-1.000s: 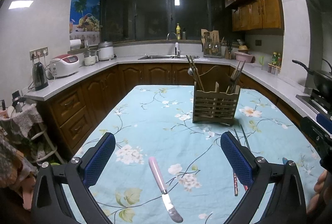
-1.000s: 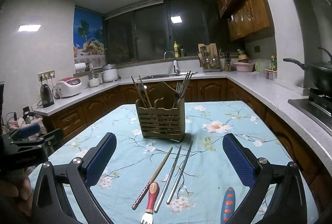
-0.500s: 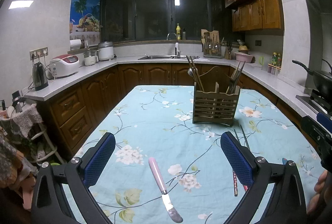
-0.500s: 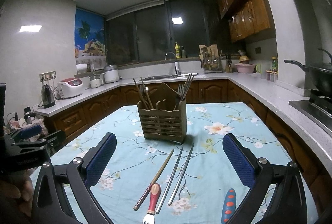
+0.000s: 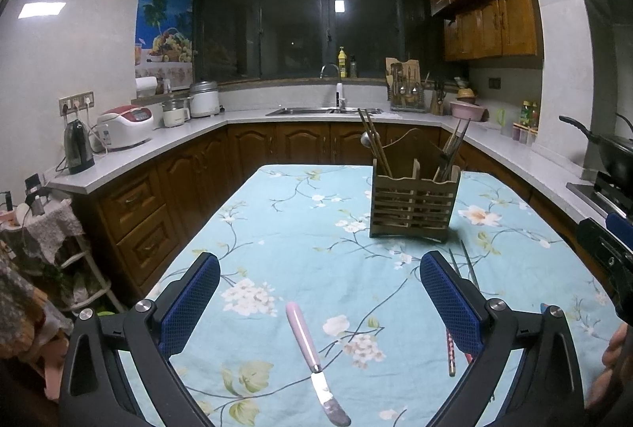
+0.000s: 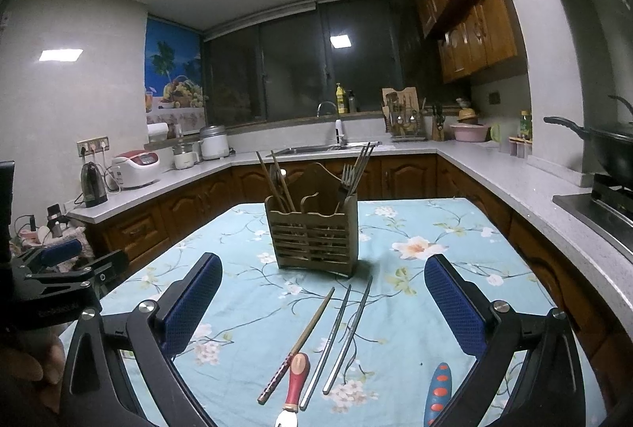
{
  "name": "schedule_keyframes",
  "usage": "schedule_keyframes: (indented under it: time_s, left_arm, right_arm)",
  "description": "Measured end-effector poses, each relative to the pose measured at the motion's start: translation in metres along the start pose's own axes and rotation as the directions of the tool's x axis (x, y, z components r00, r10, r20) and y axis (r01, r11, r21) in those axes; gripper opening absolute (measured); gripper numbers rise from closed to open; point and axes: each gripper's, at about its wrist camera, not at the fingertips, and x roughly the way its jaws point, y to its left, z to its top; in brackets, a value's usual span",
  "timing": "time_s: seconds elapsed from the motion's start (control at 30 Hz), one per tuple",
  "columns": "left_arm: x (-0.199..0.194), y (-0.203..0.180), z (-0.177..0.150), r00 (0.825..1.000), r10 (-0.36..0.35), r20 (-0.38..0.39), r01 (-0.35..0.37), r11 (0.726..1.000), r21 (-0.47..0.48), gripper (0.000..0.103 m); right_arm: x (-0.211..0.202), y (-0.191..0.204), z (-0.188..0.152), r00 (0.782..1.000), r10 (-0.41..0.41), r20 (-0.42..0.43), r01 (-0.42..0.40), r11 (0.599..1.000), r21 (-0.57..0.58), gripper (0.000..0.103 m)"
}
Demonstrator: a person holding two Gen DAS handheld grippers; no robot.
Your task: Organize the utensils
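Note:
A slatted wooden utensil holder [image 5: 413, 203] [image 6: 312, 237] stands on the floral tablecloth, with chopsticks and a spoon in its left side and forks in its right. My left gripper [image 5: 318, 292] is open and empty above a pink-handled knife [image 5: 304, 338]. My right gripper [image 6: 322, 300] is open and empty above a wooden chopstick [image 6: 298, 342], two metal chopsticks [image 6: 338, 338], a red-handled fork [image 6: 296, 383] and a blue-handled utensil with orange dots [image 6: 435, 393]. The loose chopsticks also show in the left wrist view [image 5: 467, 265].
The table [image 5: 300, 213] has a light blue flowered cloth. Counters run around the room with a kettle [image 5: 78, 146], rice cooker [image 5: 126, 124], sink [image 5: 320, 110] and a stove with a black pan [image 6: 609, 146]. The left gripper shows in the right wrist view [image 6: 55, 280].
The right wrist view has risen and drawn slightly back from the utensils. The left gripper has hardly moved. Both grippers stay open.

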Motion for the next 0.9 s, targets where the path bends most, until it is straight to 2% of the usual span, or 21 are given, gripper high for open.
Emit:
schedule_keyframes:
  time_s: [0.9]
  left_arm:
    - [0.0069,-0.0056,0.0008,1.000,-0.011,-0.009,0.011,1.000,0.007,0.102]
  right_arm:
    - [0.0000,0.0059,0.0039,1.000,0.005,0.003,-0.005,1.000,-0.006,0.103]
